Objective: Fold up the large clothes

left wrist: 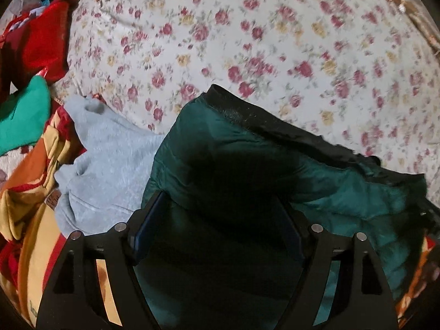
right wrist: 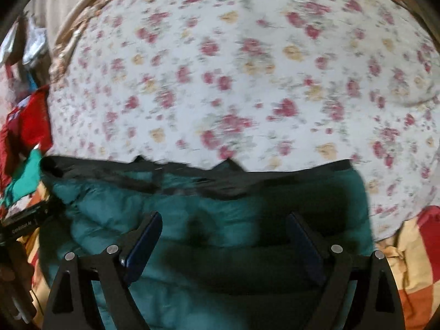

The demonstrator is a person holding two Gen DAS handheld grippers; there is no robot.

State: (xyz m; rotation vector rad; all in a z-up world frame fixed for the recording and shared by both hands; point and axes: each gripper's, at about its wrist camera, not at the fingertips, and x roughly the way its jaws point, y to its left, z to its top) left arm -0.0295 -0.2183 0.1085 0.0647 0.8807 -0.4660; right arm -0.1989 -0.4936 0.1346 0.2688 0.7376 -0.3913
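A: Left wrist view: the left gripper (left wrist: 220,220) has its blue pads (left wrist: 148,225) spread wide, nothing pinched between them, and the green jacket (left wrist: 247,165) lies under the gap.

B: Same story on the right. The right gripper (right wrist: 224,236) stands wide apart over the jacket (right wrist: 123,220), pads clear of the fabric as far as I can see.

A: The jacket sits at the near edge of the floral sheet (left wrist: 247,27), black lining (left wrist: 275,118) showing along its far side.

B: From the right wrist that black band (right wrist: 220,178) runs across the whole top edge, the sheet (right wrist: 220,68) spreading beyond. It's blurry, mind.

A: Beside the jacket on my left, a grey sweater (left wrist: 110,159), touching it. Further left, a checked blanket (left wrist: 33,220), a teal garment (left wrist: 22,118) and a red one (left wrist: 41,41).

B: I catch the other gripper's body (right wrist: 27,217) at my left edge.
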